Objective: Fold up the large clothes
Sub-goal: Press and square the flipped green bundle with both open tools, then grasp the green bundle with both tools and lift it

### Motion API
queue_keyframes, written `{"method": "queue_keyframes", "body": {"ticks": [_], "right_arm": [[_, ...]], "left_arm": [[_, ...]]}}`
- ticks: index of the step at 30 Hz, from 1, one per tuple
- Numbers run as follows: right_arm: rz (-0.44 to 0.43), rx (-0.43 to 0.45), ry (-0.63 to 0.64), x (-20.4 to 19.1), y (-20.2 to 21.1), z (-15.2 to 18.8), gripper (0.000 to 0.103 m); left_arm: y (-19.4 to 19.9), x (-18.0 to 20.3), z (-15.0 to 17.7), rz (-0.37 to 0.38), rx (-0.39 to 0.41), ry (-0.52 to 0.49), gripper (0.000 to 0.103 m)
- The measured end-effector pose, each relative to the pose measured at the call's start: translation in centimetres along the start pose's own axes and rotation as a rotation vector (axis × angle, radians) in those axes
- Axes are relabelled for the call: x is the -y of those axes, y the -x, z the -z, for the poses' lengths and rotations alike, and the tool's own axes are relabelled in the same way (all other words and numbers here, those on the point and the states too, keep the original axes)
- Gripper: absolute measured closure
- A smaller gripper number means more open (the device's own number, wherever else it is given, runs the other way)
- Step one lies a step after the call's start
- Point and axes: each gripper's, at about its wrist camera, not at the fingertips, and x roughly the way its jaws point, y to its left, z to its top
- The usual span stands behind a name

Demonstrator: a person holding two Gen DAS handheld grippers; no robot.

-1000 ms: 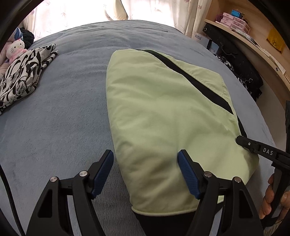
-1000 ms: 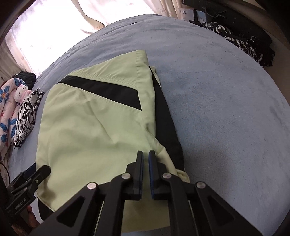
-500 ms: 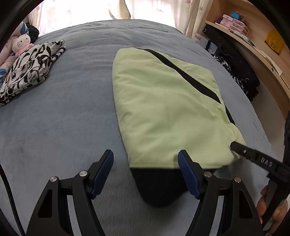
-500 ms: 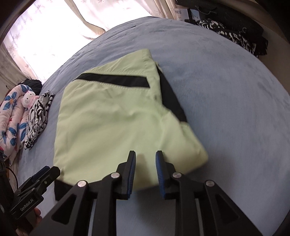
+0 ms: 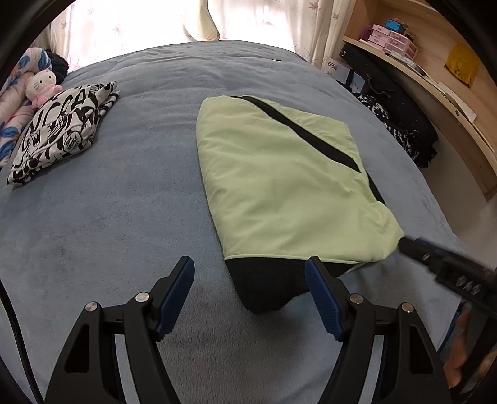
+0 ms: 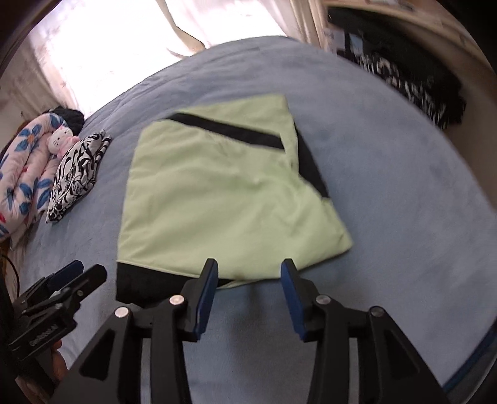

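Observation:
A light-green garment (image 5: 279, 186) with black stripes lies folded on the blue bed (image 5: 108, 217), and a black part (image 5: 264, 286) sticks out at its near edge. My left gripper (image 5: 248, 267) hovers open just short of that black part and holds nothing. In the right wrist view the garment (image 6: 217, 202) lies beyond my right gripper (image 6: 248, 267). Its jaws are opening and the pads touch no cloth. The right gripper's tip (image 5: 435, 264) shows by the garment's near right corner. The left gripper (image 6: 71, 279) shows at lower left.
A folded black-and-white patterned cloth (image 5: 62, 130), a plush toy (image 5: 40, 85) and a floral quilt (image 6: 25, 174) lie at the bed's far left. Dark clothes (image 5: 397, 130) and wooden shelves (image 5: 435, 77) line the right side. Curtains (image 5: 155, 28) hang behind.
The right gripper went from shut on the green cloth's near edge to open, letting it go. Both grippers drew back and up. The black part now shows at the near edge.

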Motion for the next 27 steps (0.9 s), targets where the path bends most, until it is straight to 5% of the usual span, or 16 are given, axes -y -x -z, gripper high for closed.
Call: {"method": "queue_keyframes", "body": {"ticks": [3,12,19,27], "right_arm": [[0.021,0.04,0.017,-0.2,2.9,-1.6,0.036],[-0.019,0.058,0.017,1.1,6.6,-7.2,0.034],[-0.102,-0.097,0.015,4.7,-0.6,-10.9,0.034],[-0.224,-0.196,-0.011,8.8,-10.1,-11.5,0.034]], "left_arm": [[0.7,0.1,-0.6,-0.003,-0.011,-0.003,0.029],[2.5,0.3,-4.2,0.076,-0.026,-0.018,0.026],[0.2,-1.0,-7.1,0.169,-0.045,0.026,0.023],[-7.6,-4.1,-6.9,0.24,-0.124,0.129,0.023]]}}
